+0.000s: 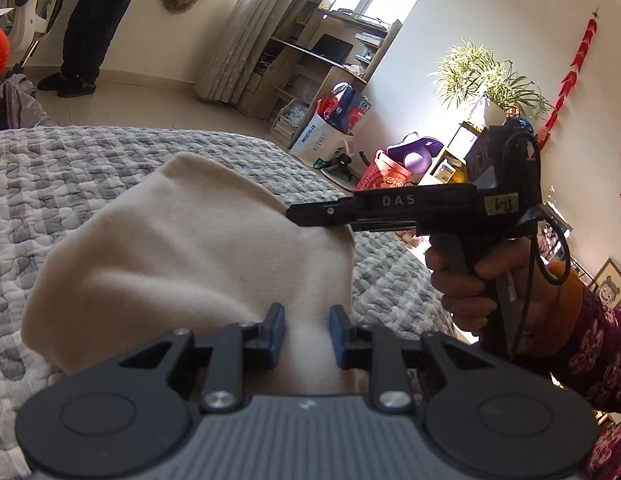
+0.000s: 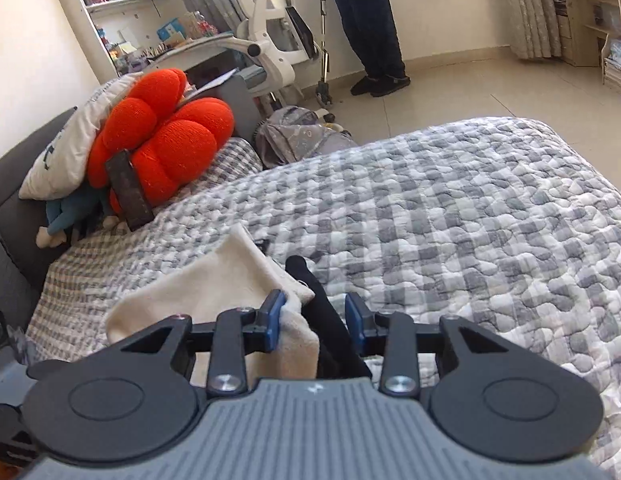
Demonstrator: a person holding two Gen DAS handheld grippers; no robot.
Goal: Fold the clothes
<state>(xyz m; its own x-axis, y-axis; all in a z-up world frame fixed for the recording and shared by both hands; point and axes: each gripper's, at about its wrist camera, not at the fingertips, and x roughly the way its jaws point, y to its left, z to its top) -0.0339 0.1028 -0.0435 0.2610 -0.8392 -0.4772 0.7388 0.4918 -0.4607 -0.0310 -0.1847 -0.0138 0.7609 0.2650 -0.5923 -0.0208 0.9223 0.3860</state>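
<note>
L wrist: your left gripper (image 1: 306,334) hangs over the cream garment (image 1: 182,248) on the grey check quilt (image 1: 70,168), jaws apart, nothing pinched. Right tool reads "DAS", tag "6-13".
R wrist: your right gripper (image 2: 315,322) is spread too; cream cloth plus a black piece (image 2: 330,320) lie between the pads, unclamped. Prob mid-fold or regrasp; can't tell which.
</note>
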